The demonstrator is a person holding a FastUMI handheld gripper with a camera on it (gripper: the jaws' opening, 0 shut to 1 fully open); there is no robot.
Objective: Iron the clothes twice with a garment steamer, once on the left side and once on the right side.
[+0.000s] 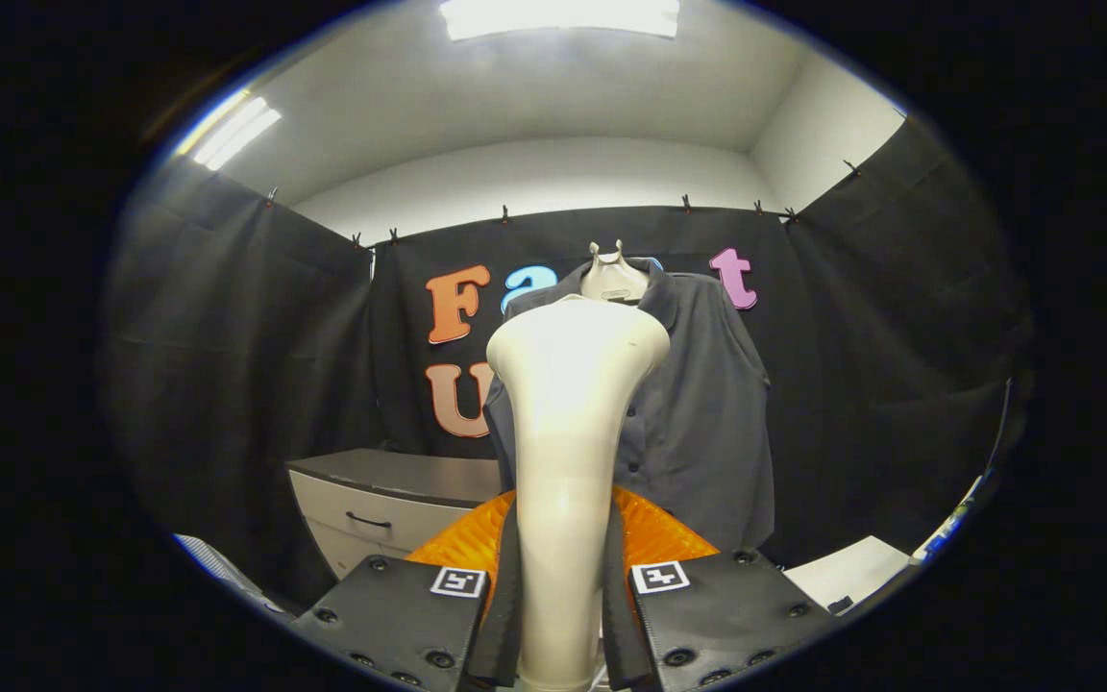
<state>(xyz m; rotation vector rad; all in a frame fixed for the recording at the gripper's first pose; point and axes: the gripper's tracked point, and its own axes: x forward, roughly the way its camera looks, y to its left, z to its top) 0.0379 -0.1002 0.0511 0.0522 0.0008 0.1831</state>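
Tool (563, 615) clamped with both fingers on cream garment steamer (568, 432), held upright between them, head flared wide. Beyond it, grey shirt (698, 413) hanging on a hanger (614, 274) against the black cloth wall, partly hidden behind the steamer. Grey-topped drawer cabinet (390, 500) left of shirt. No readable labels.

gripper (561, 586): both fingers clamp the garment steamer (568, 423) handle, upright | dark shirt (698, 413): hangs beyond on a mannequin | cabinet (390, 500): beside it
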